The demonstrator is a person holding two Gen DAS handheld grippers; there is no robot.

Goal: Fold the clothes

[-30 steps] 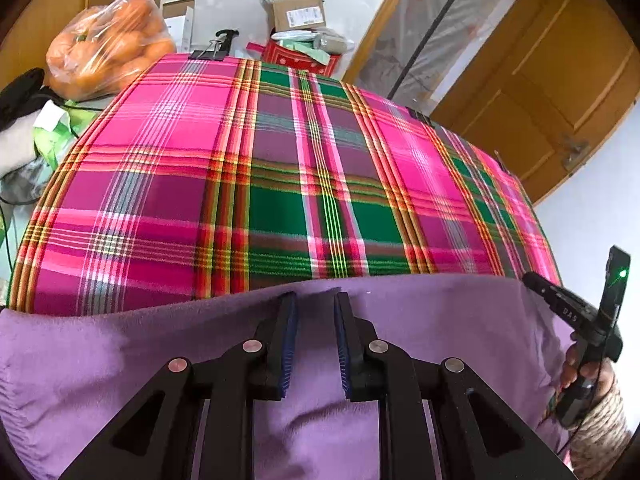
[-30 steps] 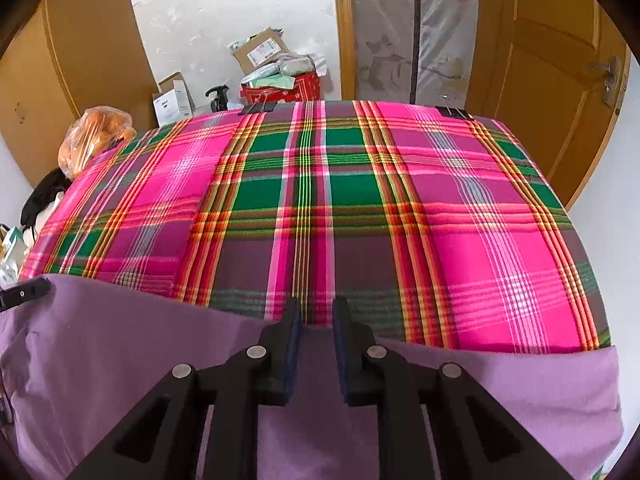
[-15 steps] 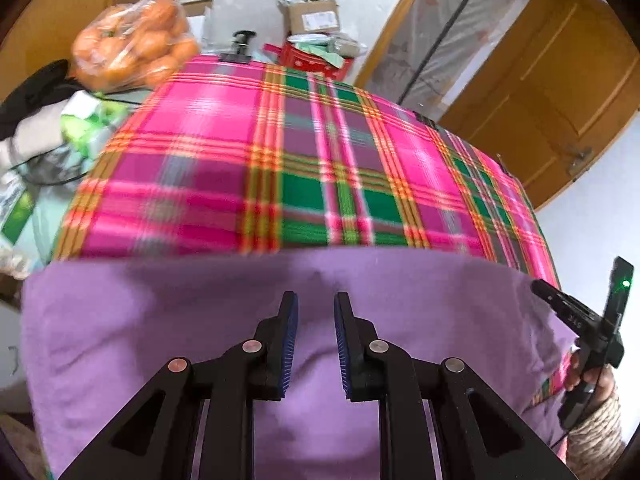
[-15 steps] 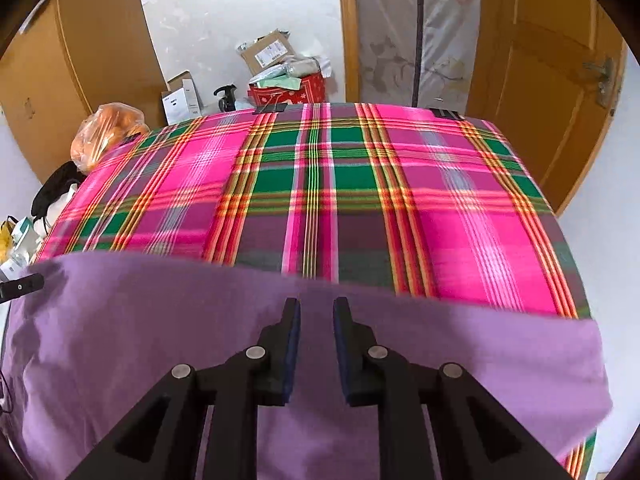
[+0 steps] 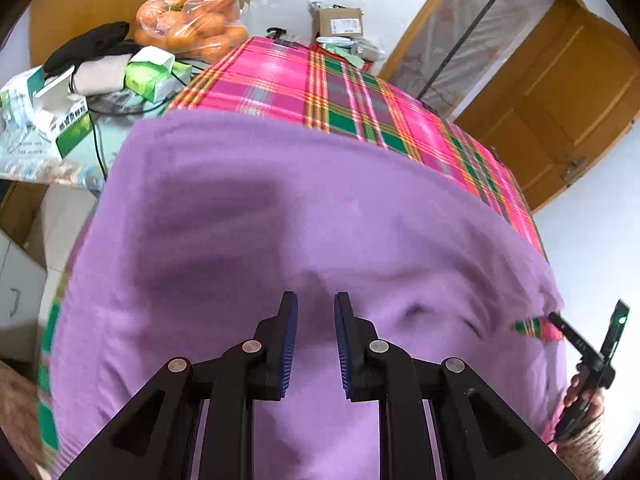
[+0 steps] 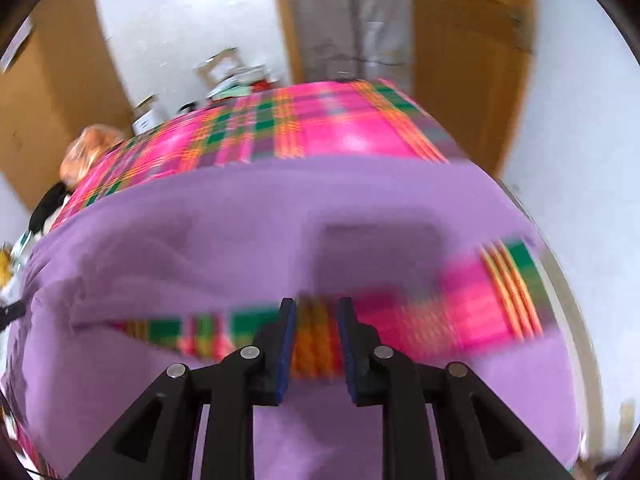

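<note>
A purple garment (image 5: 320, 208) lies spread over the near part of a table covered in pink and green plaid cloth (image 5: 280, 80). My left gripper (image 5: 316, 304) sits at the garment's near edge, its jaws a narrow gap apart with purple fabric between them. In the blurred right wrist view, the right gripper (image 6: 316, 308) holds the same narrow gap over the garment (image 6: 260, 208). A strip of plaid (image 6: 460, 308) shows past its fingertips. The left wrist view also shows the right gripper (image 5: 580, 344) from the side at the garment's right edge, held by a hand (image 5: 580, 404).
A bag of oranges (image 5: 192, 20), clothes and small boxes (image 5: 60, 112) crowd a side surface left of the table. Cardboard boxes (image 5: 336, 22) stand on the floor beyond the far edge. A wooden door (image 5: 560, 80) is at the right.
Both grippers have risen and moved forward. The garment's far edge has travelled up the table and covers more of the plaid. The right wrist view has become blurred.
</note>
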